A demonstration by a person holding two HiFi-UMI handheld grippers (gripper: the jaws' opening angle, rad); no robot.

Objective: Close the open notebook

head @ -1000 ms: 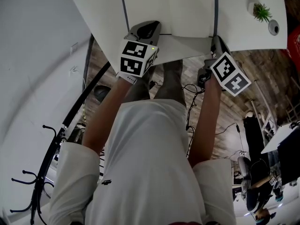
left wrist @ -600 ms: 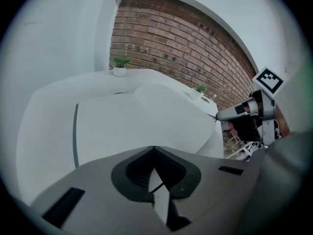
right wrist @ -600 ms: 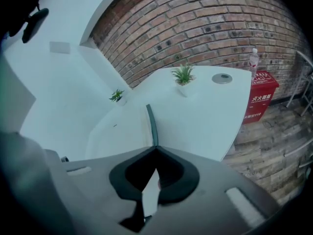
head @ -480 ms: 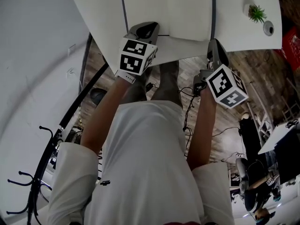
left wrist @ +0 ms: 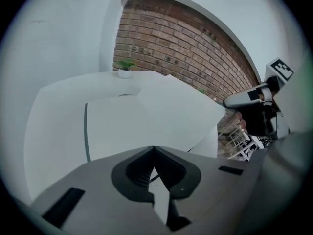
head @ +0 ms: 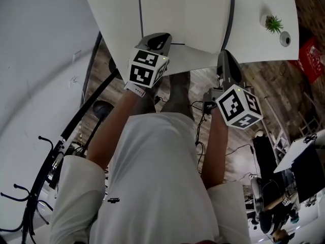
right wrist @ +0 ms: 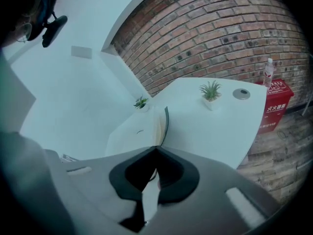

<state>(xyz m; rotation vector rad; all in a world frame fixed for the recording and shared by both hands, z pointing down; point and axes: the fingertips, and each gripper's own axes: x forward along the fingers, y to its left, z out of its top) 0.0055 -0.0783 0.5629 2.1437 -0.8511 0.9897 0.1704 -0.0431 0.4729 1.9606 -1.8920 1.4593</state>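
An open white notebook with a dark cover lies on the white table. My right gripper is shut on its right cover at the near right corner, and that half stands lifted and tilted inward. In the right gripper view the raised cover shows edge-on just past the closed jaws. The left page stays flat. My left gripper is shut, its tips at the near edge of the left page; contact there is hidden.
A small potted plant and a round metal disc sit on the table's right end. A red box stands on the wooden floor beyond. A black rack is at my left; cables lie under the table.
My right gripper has risen with the notebook's right cover, which now tilts up and inward. The left gripper has stayed in place on the near left edge.
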